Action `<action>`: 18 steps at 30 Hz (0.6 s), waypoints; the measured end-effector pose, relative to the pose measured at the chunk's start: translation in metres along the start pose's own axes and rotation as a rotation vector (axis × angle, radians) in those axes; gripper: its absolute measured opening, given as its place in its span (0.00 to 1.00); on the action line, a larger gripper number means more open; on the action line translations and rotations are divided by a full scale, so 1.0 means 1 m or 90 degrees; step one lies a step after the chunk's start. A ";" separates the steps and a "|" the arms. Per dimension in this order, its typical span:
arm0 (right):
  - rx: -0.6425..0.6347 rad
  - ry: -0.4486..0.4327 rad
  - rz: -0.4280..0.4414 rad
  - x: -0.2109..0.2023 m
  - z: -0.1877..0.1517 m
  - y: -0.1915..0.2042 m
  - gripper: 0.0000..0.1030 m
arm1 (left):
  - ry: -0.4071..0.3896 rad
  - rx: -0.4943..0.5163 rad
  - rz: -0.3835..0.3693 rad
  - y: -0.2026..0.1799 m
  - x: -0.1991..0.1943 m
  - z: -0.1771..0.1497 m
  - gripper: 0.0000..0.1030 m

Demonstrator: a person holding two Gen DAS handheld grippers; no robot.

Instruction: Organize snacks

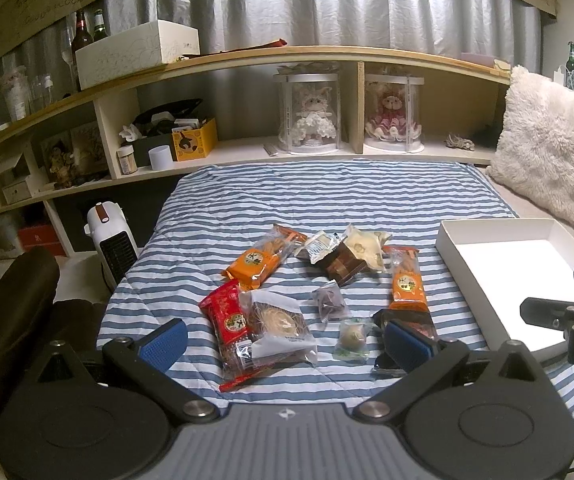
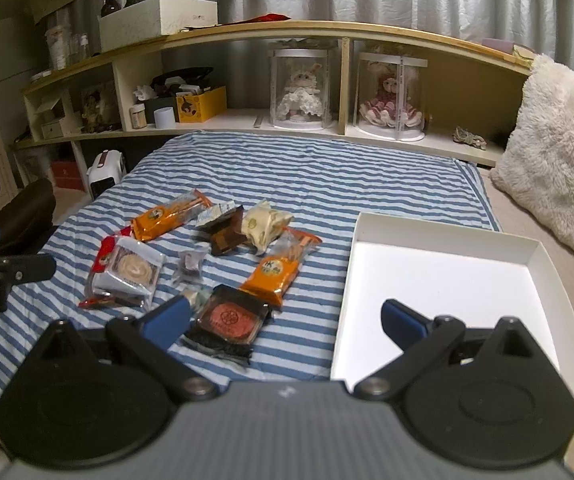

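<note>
Both grippers hang spread wide and hold nothing: the left gripper (image 1: 287, 340) above the red packet (image 1: 227, 316) and clear-wrapped pastry (image 1: 281, 326), the right gripper (image 2: 285, 320) near a dark red-faced packet (image 2: 229, 318). Snacks lie scattered on the striped blanket (image 2: 287, 168), the white box (image 2: 443, 276) beside them.

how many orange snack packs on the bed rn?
2. One orange pack lies at the far left of the pile, behind the red pack. The other orange pack lies nearest the white box, just beyond the dark round-pastry pack. None seems hidden.
</note>
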State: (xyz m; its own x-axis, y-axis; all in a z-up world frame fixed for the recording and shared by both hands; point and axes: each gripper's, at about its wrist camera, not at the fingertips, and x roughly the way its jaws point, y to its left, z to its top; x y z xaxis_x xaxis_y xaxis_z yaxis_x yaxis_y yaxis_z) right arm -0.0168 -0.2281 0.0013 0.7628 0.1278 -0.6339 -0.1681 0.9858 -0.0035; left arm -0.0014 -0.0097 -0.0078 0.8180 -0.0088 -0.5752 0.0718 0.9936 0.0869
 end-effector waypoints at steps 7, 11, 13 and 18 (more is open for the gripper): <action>-0.001 0.001 0.000 0.000 0.000 0.000 0.99 | 0.000 0.000 0.000 0.000 0.000 0.000 1.00; -0.002 0.002 0.001 0.000 0.000 0.000 0.99 | 0.000 0.000 -0.001 0.000 -0.001 0.000 1.00; -0.003 0.002 0.001 0.001 0.000 0.000 0.99 | 0.000 0.000 -0.001 0.000 -0.001 0.000 1.00; -0.003 0.002 0.001 0.001 0.000 0.000 0.99 | 0.001 -0.001 -0.001 0.001 -0.001 0.000 1.00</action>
State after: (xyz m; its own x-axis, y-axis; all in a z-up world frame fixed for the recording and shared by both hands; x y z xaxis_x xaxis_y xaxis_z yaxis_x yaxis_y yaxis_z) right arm -0.0164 -0.2278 0.0009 0.7608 0.1283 -0.6361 -0.1714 0.9852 -0.0063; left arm -0.0018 -0.0092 -0.0070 0.8174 -0.0102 -0.5760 0.0725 0.9937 0.0853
